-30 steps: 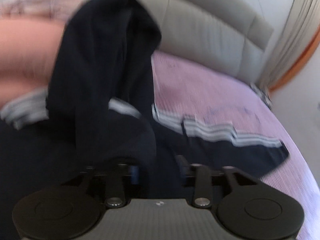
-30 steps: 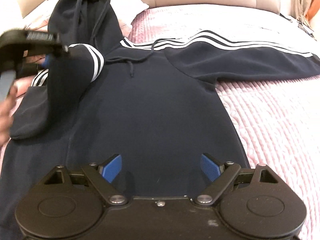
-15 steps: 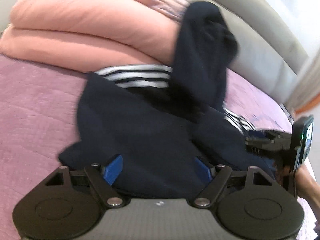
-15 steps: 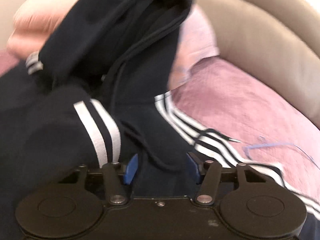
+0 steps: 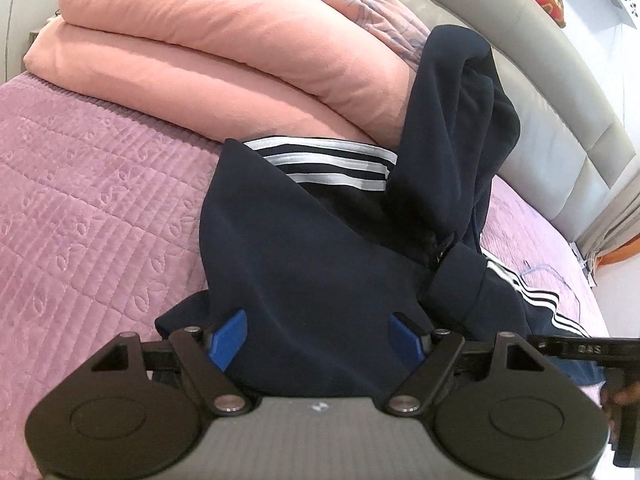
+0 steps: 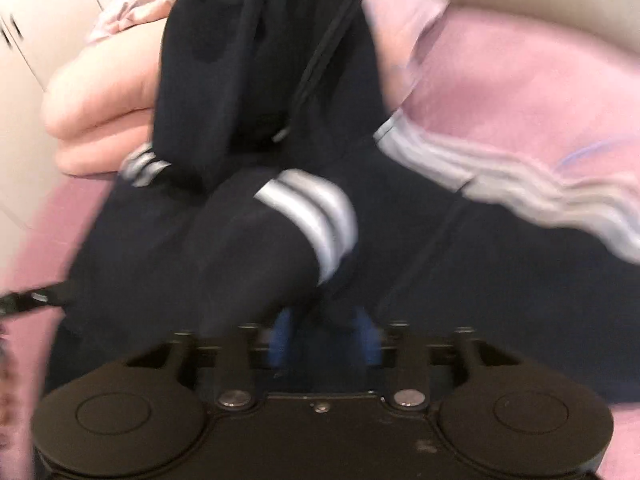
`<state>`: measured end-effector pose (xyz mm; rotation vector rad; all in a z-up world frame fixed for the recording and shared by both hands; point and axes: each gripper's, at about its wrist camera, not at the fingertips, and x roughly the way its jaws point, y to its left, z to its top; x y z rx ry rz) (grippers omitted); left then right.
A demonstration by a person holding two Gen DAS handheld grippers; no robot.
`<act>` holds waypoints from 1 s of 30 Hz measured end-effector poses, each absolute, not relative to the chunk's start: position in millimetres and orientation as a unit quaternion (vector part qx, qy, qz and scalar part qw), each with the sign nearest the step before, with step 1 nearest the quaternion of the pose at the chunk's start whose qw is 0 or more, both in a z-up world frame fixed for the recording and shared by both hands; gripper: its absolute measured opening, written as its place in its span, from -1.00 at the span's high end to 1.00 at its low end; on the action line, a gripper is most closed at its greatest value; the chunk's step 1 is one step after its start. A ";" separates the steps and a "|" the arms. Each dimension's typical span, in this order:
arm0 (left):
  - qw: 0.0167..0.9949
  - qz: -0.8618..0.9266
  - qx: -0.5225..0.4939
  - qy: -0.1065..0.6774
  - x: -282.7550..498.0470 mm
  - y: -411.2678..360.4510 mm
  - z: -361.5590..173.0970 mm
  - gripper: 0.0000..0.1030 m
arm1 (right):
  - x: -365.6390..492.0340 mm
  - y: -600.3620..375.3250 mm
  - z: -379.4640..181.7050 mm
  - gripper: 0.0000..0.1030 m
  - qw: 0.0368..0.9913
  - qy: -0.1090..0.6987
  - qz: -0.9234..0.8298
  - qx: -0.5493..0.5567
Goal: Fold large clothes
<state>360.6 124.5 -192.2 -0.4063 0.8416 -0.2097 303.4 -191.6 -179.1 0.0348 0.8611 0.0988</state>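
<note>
Left wrist view first. The far left of the frame is all purple quilt (image 5: 80, 208), and a folded pink duvet (image 5: 208, 40) is stacked across the upper left. The navy hoodie (image 5: 304, 248) fills the middle, lying on the quilt with its white-striped shoulder right up against the duvet. The hood (image 5: 460, 120) is propped up just right of centre, leaning on the duvet. A cuff (image 5: 460, 280) from the folded-over sleeve sits on the body at centre right. The left gripper (image 5: 320, 340) is at the bottom centre with its blue pads wide apart, nothing pinched, and hoodie fabric lying between and under them. The grey headboard (image 5: 560, 112) curves down the upper right, and a bit of the other gripper pokes in at the lower right edge.

The right wrist view is pretty blurry. Duvet upper left, hood at top centre, and the striped sleeve (image 6: 312, 216) draped across the middle. The right gripper (image 6: 324, 340) is at bottom centre, pads fairly close together with dark sleeve fabric coming down between them. I can't tell if it's actually clamped. The other striped sleeve trails off to the right over the quilt.
</note>
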 end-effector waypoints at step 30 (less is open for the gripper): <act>0.884 0.016 -0.109 0.454 368.0 138.7 -213.2 -0.15 | 199.6 -290.3 -248.3 -0.61 0.898 0.200 -0.034 0.389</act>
